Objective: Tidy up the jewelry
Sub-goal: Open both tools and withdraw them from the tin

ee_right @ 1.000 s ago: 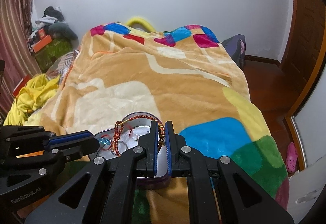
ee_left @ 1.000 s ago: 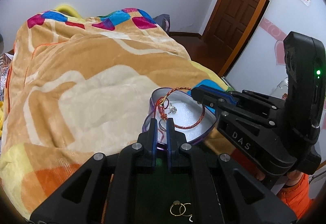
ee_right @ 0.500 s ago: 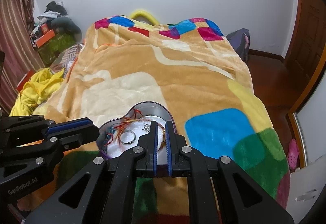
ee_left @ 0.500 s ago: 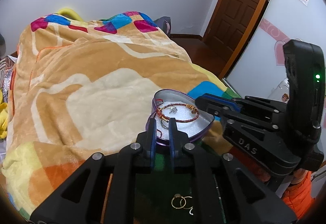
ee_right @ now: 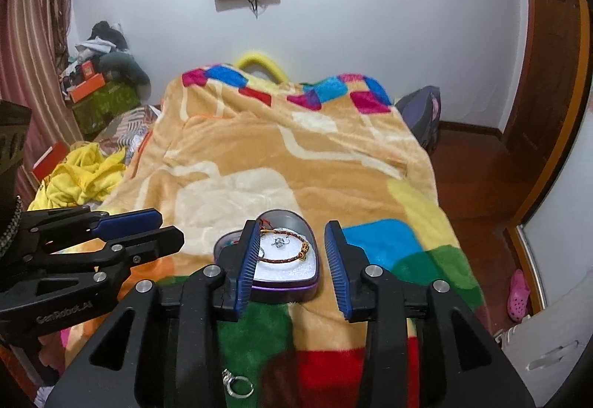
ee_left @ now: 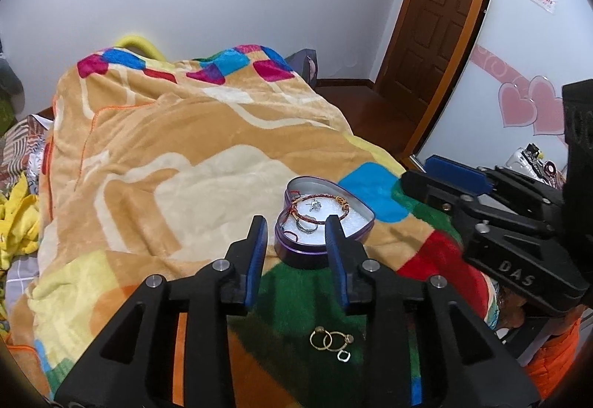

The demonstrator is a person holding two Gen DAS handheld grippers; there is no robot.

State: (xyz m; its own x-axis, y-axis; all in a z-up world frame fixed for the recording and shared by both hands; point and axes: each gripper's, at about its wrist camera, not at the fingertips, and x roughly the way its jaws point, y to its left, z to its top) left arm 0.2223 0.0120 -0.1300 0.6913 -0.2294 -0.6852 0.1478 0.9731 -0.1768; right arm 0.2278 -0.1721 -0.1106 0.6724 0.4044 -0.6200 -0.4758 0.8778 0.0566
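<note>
A purple heart-shaped tin (ee_left: pixel 294 249) with white lining sits on the blanket; it also shows in the right wrist view (ee_right: pixel 285 287). A red braided bracelet (ee_left: pixel 335 216) with gold beads, a silver ring (ee_left: pixel 307 227) and a small silver charm (ee_left: pixel 316 205) lie in it. The bracelet shows in the right wrist view (ee_right: pixel 287 258). My left gripper (ee_left: pixel 296 235) is open and empty just in front of the tin. My right gripper (ee_right: pixel 291 241) is open and empty, its fingers either side of the tin. Gold hoop earrings (ee_left: pixel 330 339) lie on the blanket beneath my left gripper. A silver ring (ee_right: pixel 237 384) lies beneath my right gripper.
The bed is covered by an orange patchwork blanket (ee_left: pixel 166 156). A wooden door (ee_left: pixel 437 22) stands at the right. Yellow clothes (ee_right: pixel 79 174) and boxes (ee_right: pixel 96 96) pile up at the bed's left. A pink shoe (ee_right: pixel 519 291) lies on the floor.
Both grippers have let go of the red bracelet, which now lies in the tin. Both have opened and drawn back and up from the tin.
</note>
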